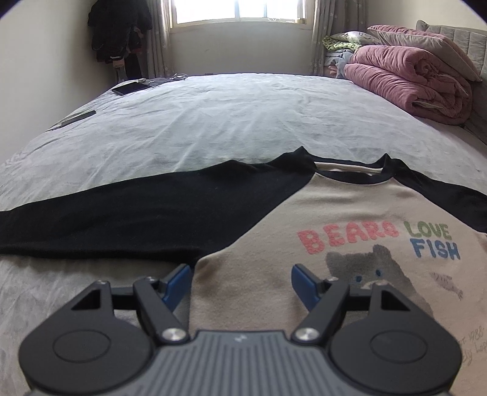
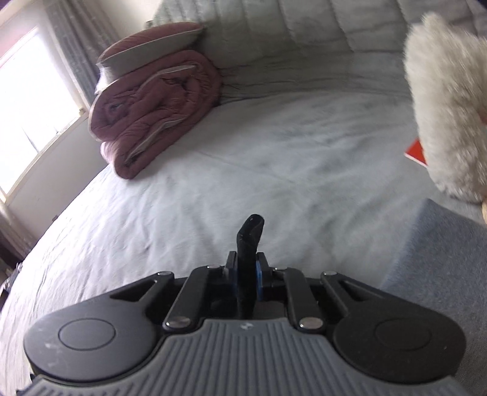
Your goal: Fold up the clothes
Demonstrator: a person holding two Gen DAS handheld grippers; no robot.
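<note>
Left gripper point(image 1: 241, 275) hovers low over the shirt point(image 1: 304, 243), blue fingers point(image 1: 178, 281) spread wide apart, nothing between them. Shirt lies flat on the bed point(image 1: 213, 121), beige body with black sleeve point(image 1: 121, 213) stretched out to the left, black collar trim, "BEARS LOVE FISH" print and a grey bear on the chest. Left finger sits near the sleeve-body seam; contact with the cloth unclear.

Right gripper point(image 2: 245, 274) is pinched together on a strip of black fabric point(image 2: 249, 240) that sticks up past the fingertips; which part of the shirt it is can't be told. It's raised above the bare light sheet.

Folded pink quilt point(image 1: 411, 82) with pillow point(image 2: 152, 45) on top near the headboard, window point(image 1: 237, 12) behind. Phone point(image 1: 129, 88) on the far left bed corner. White fluffy thing point(image 2: 444, 100) at right edge of the right wrist view, blurred
</note>
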